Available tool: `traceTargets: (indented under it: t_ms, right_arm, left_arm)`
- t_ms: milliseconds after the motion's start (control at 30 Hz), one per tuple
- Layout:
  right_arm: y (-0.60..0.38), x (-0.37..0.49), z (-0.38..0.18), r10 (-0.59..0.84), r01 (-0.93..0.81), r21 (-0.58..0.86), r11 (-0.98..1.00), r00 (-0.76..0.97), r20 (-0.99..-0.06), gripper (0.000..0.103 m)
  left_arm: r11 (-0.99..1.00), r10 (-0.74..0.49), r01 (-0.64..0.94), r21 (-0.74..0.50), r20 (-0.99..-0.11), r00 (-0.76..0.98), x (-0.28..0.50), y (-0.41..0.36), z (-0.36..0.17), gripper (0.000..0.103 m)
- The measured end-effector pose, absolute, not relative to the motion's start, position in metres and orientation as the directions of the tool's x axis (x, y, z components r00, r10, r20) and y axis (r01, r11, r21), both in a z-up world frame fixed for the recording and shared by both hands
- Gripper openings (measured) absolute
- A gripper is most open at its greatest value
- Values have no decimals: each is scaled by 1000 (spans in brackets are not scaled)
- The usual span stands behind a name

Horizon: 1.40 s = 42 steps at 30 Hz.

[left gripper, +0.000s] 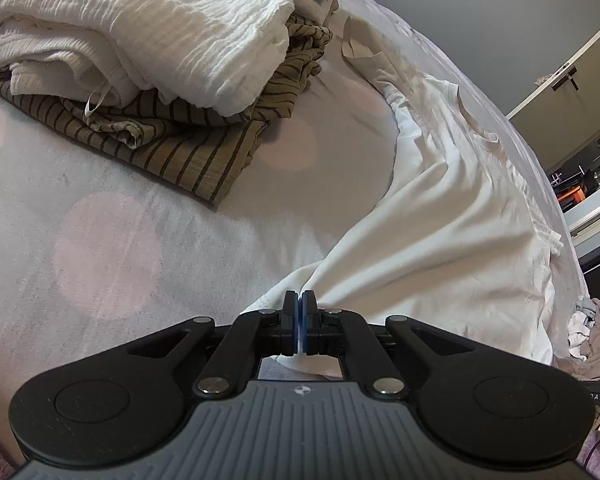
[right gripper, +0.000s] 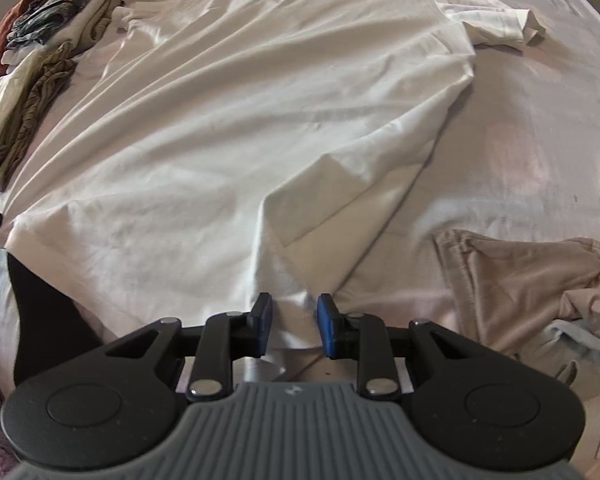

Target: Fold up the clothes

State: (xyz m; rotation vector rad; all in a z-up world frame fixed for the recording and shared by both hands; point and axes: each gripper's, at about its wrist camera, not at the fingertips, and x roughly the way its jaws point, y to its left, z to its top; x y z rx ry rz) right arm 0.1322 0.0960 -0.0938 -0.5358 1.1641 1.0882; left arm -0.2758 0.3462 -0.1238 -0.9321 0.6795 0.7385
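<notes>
Though rumpled, white T-shirt [right gripper: 236, 120] lengthwise, collar far.

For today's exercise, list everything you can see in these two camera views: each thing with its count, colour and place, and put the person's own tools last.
White T-shirt: one, white, spread across the bed.
Bed cover: one, pale grey with pink dots, under everything.
Folded stack: white textured pieces on an olive striped one, left of the shirt.
Beige garment: one, crumpled, right of the shirt.
Dark patterned clothes: small pile, far left corner.
Left tool: black with blue pads, shut on the shirt's hem.
Right tool: black with blue pads, jaws apart, shirt fabric between them.
</notes>
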Motion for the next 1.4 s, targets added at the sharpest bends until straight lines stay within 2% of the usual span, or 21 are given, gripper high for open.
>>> traceTargets:
  t_ms: [333,433,733,933,1100,1267,1400]
  right_arm:
    - [125,74,-82,522,-879,369,301,-172,-836,29]
    - [123,70,-72,555,-874,385,296,-170,-814,30]
    - [82,121,-58,557,-802,288,523,65,-828,30]
    - [65,141,-75,516,-754,273,598,101,-851,31]
    - [74,145,-98,470,-754,304,582,7,-883,35]
    - [81,137,-100,508,-760,381,527,-78,-858,35]
    - [94,118,-99,492,-809,328,489,-55,-869,35]
  left_arm:
    - [403,250,-794,-455,-780,574,-275,346,-126,0]
    - [404,247,-793,-457,-780,575,-275,346,-127,0]
    - [422,241,-787,-450,-781,576,-271,344,-127,0]
    - [420,231,-790,-446,-790,568,-271,344,-130,0]
    - [418,229,-792,-446,-792,567,-271,344,-131,0]
    - [422,225,-792,-440,-796,562,-269,343,-133,0]
    - [426,224,-793,-436,-798,559,-268,342,-134,0]
